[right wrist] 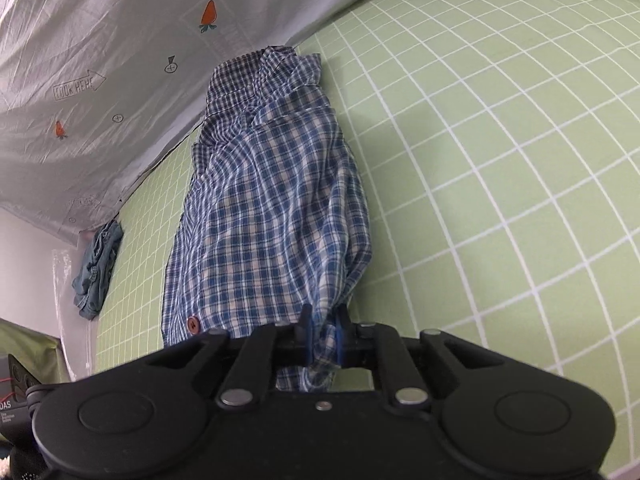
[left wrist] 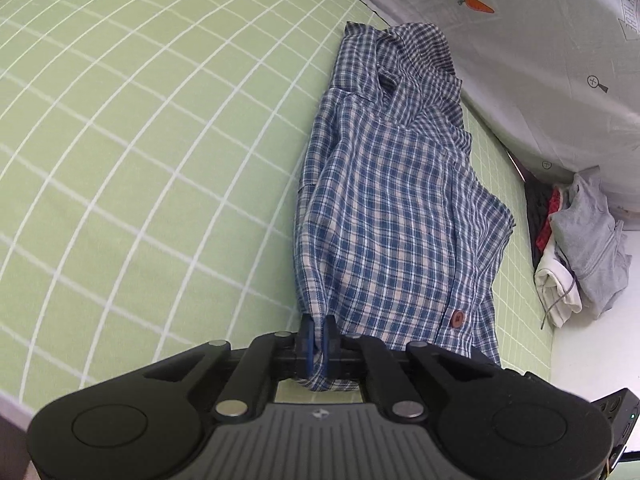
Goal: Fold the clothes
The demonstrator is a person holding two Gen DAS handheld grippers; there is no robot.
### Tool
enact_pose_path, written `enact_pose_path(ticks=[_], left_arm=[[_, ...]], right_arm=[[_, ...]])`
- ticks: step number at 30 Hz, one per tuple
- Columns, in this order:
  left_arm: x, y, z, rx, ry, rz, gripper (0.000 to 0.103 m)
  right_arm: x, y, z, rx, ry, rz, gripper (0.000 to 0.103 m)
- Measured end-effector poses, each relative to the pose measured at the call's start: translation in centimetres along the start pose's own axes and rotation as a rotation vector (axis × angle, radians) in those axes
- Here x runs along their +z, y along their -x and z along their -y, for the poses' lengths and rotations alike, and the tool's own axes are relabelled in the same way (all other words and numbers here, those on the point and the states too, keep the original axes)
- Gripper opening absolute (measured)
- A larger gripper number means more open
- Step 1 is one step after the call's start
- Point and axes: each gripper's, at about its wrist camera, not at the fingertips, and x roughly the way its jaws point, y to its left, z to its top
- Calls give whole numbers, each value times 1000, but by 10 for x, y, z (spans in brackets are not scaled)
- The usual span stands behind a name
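The shirt (left wrist: 392, 216) lies lengthwise on the bed (left wrist: 140, 160), stretching away from both sets of jaws, collar farthest. The left gripper (left wrist: 319, 338) and right gripper (right wrist: 323, 334) are each clamped on a bunched hem corner, probably to carry the hem toward the collar for a fold. Left of the right jaws, the quilt (right wrist: 100, 60) reads "LOOK HERE".

The blue-and-white plaid shirt (left wrist: 392, 200) lies lengthwise on the green checked bed sheet (left wrist: 160, 160), folded into a narrow, rumpled strip. Its collar points toward 12 o'clock, its hem toward 6 o'clock. A brown button (left wrist: 456, 318) shows near the hem. Both near hem corners are bunched and lifted, the rest resting flat with soft creases.
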Motion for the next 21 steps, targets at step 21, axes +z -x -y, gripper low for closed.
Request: enact_pose_path(ticks=[21], left_arm=[[-60,76,-48,-329,788,-90,2]], right_arm=[[-15,88,42,167,-233,-258,9]])
